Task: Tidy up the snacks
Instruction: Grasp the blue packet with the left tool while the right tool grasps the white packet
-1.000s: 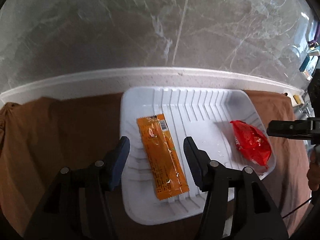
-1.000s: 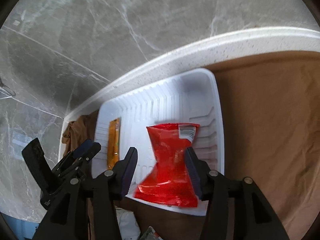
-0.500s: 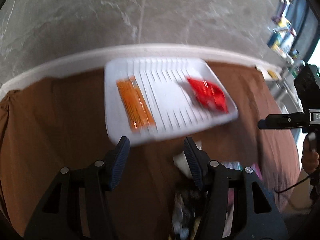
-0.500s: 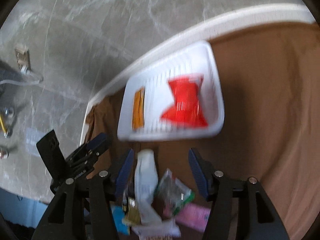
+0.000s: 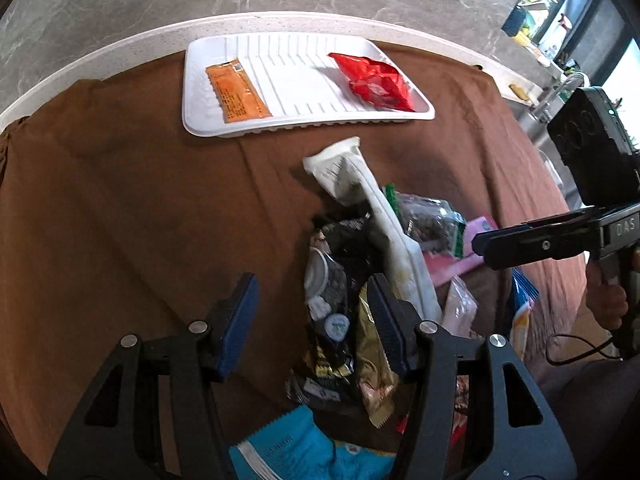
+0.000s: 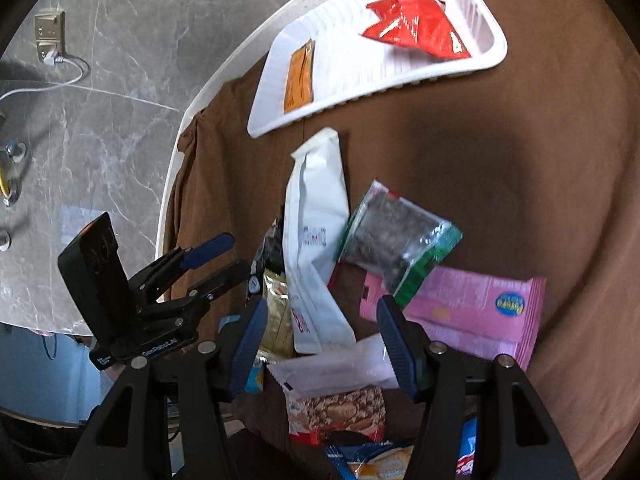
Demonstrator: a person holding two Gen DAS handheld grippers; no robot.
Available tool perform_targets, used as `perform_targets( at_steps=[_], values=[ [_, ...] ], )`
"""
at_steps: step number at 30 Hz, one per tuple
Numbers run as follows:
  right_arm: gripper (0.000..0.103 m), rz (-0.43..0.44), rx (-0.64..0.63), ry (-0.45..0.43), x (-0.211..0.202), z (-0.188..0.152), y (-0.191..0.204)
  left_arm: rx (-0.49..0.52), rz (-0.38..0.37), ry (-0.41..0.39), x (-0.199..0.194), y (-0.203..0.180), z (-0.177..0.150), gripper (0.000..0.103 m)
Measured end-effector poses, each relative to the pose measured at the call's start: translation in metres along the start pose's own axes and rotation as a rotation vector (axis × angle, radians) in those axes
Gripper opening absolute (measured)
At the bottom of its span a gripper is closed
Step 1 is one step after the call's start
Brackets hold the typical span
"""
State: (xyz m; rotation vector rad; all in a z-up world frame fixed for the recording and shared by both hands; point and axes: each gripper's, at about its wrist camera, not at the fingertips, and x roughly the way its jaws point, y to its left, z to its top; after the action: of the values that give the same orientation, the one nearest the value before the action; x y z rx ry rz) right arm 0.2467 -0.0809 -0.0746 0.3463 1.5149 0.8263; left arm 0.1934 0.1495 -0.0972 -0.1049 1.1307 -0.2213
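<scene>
The left tongs (image 5: 312, 322) hang released over the near end of a heap of snacks (image 5: 360, 280), blue pads apart with nothing pressed between them; a black-and-gold packet (image 5: 336, 344) lies under the gap. The right tongs (image 6: 320, 338) are also released, and their jaws have just been opening; no pad presses on anything, though a white pouch (image 6: 316, 240) and a clear wrapper (image 6: 336, 368) lie beneath the gap. Ahead of the right tongs a green-edged bag (image 6: 396, 240) overlaps a pink packet (image 6: 472, 312).

Beyond both tongs, past the heap, a white tray (image 5: 304, 122) sits near the far edge of the tabletop, its near rim just beyond the tip of the white pouch. In the tray an orange sachet (image 5: 236, 94) lies at the left end and a red packet (image 5: 376, 82) at the right, well apart, with bare ribbed floor between them.

To the left of the left tongs the brown cloth (image 5: 120, 200) lies open and bare up to the pale rim of the tabletop (image 5: 100, 50). To the right of the right tongs the cloth is likewise open.
</scene>
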Motion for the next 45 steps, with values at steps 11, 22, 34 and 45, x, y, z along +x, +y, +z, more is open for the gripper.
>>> perform_targets(
  at_steps=[11, 22, 34, 45],
  values=[
    [0.060, -0.015, 0.008, 0.042, 0.029, 0.004, 0.012, -0.012, 0.000, 0.017, 0.007, 0.003, -0.005, 0.054],
    [0.036, -0.050, -0.007, 0.102, 0.061, 0.023, 0.021, -0.051, 0.002, 0.040, -0.007, 0.024, -0.020, 0.054],
    [0.024, 0.061, -0.010, 0.083, 0.055, 0.020, 0.002, -0.236, 0.024, 0.082, -0.046, 0.055, -0.067, 0.054],
    [0.023, 0.161, -0.062, 0.070, 0.051, 0.017, -0.009, -0.424, 0.087, 0.102, -0.057, 0.026, -0.109, 0.054]
  ],
)
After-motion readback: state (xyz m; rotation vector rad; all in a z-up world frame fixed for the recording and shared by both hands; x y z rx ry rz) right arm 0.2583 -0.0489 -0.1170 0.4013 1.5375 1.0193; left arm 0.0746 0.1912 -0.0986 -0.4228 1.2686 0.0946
